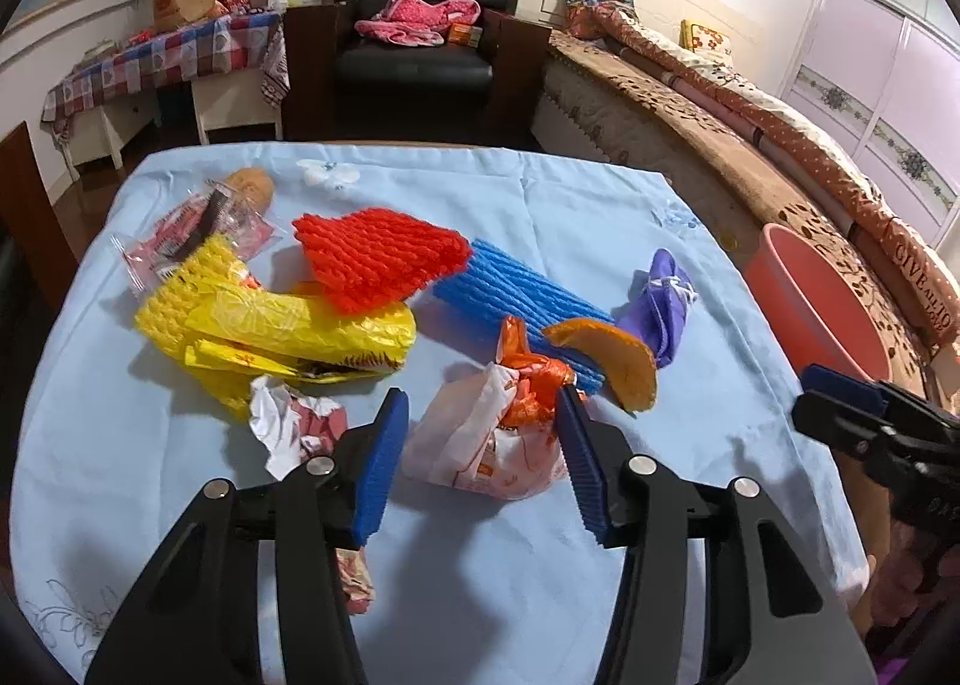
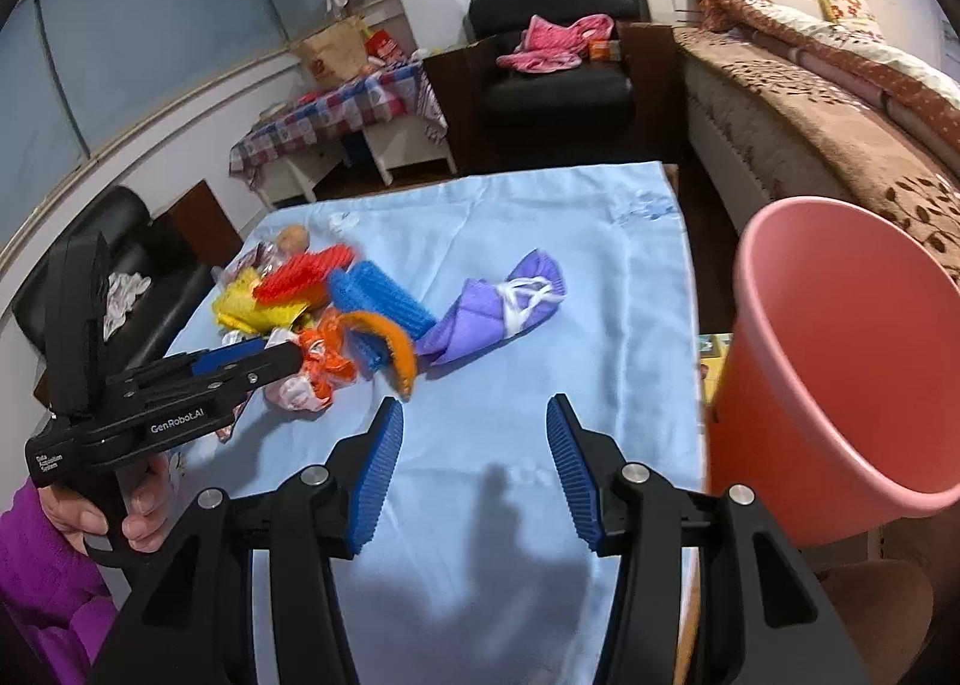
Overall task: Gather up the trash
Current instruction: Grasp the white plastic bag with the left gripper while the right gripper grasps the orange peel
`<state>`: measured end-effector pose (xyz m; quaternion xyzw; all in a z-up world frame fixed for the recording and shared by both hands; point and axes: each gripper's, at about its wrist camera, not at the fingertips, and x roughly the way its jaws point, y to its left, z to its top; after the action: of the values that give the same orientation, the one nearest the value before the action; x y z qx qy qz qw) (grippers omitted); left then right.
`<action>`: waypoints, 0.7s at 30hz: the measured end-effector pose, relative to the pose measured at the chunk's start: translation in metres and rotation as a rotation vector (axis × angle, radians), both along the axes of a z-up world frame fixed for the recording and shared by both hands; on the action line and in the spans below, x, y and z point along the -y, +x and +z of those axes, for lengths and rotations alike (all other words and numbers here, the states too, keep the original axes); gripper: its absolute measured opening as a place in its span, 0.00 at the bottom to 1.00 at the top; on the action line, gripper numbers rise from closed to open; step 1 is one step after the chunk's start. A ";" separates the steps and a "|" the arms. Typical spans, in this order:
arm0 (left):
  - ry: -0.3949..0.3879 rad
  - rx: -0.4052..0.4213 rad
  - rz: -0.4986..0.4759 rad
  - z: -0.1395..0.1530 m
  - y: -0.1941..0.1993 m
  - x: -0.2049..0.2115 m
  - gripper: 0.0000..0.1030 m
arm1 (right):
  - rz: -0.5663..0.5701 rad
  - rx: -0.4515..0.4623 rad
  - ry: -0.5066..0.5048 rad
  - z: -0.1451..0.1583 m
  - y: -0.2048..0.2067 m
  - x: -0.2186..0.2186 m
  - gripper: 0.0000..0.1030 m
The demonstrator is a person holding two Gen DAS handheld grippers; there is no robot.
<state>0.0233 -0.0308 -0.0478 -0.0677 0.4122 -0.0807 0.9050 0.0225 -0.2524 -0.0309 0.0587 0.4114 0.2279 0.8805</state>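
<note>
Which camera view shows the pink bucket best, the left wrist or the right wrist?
The right wrist view: the pink bucket is large there, with its open mouth and inside visible. The left wrist view shows it smaller, beyond the table's edge.

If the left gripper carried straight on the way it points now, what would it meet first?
Most likely the crumpled white-and-orange wrapper, which lies between the open fingers of the left gripper; depth is uncertain.
</note>
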 end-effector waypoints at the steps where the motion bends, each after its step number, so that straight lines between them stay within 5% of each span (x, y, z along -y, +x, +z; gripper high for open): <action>1: -0.006 0.002 0.000 0.000 0.000 -0.001 0.50 | 0.009 -0.004 0.000 -0.001 0.001 -0.003 0.48; 4: -0.038 0.004 0.001 0.000 -0.002 -0.006 0.49 | 0.040 -0.020 0.006 -0.004 0.007 -0.014 0.48; 9: -0.043 0.040 -0.002 0.005 -0.011 -0.011 0.31 | 0.085 -0.040 0.023 -0.006 0.021 -0.034 0.48; 21: -0.086 0.066 0.037 0.015 -0.021 -0.024 0.27 | 0.158 0.006 -0.078 -0.005 0.046 -0.082 0.42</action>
<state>0.0019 -0.0063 -0.0331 -0.1116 0.3771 -0.0836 0.9156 0.0688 -0.1707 -0.0363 -0.0089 0.4209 0.2807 0.8625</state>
